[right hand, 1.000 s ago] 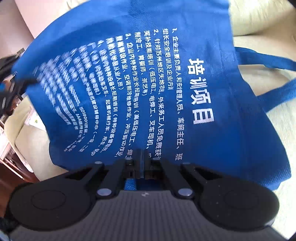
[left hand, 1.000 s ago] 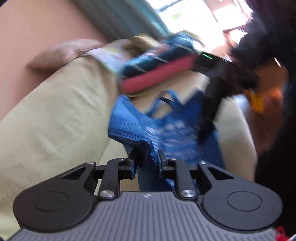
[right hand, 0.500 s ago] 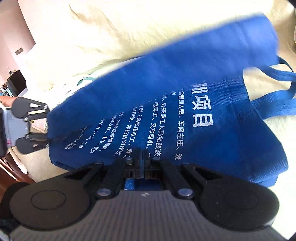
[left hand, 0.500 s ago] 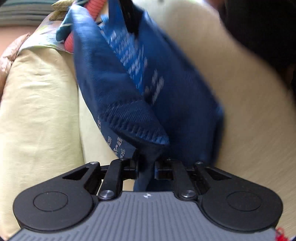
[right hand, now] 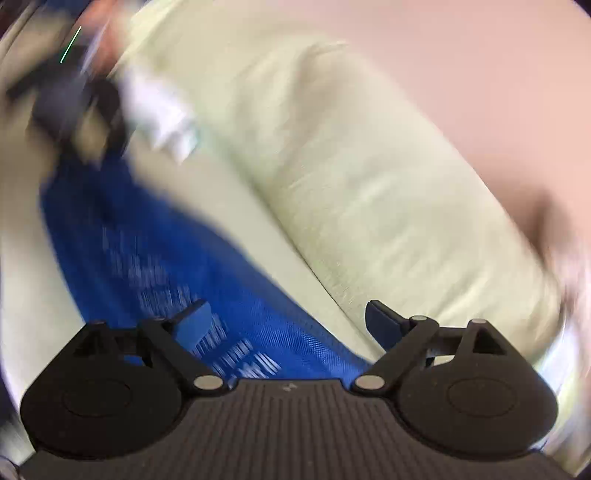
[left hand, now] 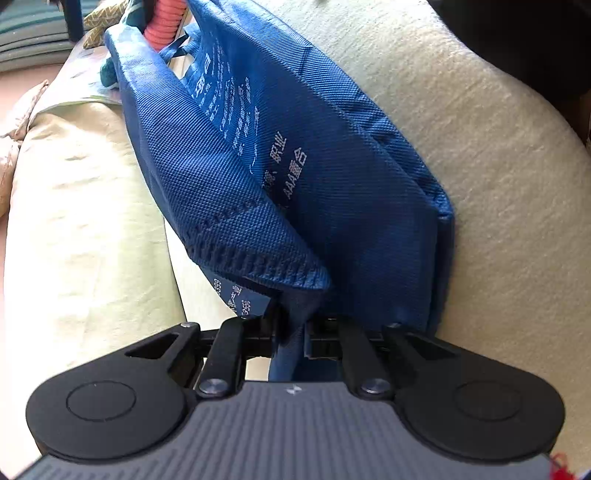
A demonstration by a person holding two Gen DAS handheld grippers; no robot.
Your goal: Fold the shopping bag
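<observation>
The blue shopping bag (left hand: 295, 155) with white print lies folded over on a cream sofa seat; its handles (left hand: 177, 50) point to the far end. My left gripper (left hand: 291, 328) is shut on a bottom corner of the bag, with cloth bunched between the fingers. In the blurred right wrist view the bag (right hand: 155, 266) stretches away to the upper left. My right gripper (right hand: 288, 321) is open above it, blue pads spread wide, holding nothing. The left gripper (right hand: 74, 103) shows there as a dark blur at the bag's far end.
The sofa's pale backrest cushion (right hand: 351, 166) runs beside the bag, and the seat (left hand: 498, 166) lies under it. A red and teal bundle (left hand: 159, 22) sits past the handles. A dark-clothed person (left hand: 517, 33) is at the upper right. A pink wall (right hand: 480, 74) rises behind the sofa.
My right gripper has let go of the bag's edge and opened wide, swinging fast. The bag has been laid over onto the seat. My left gripper keeps its hold.
</observation>
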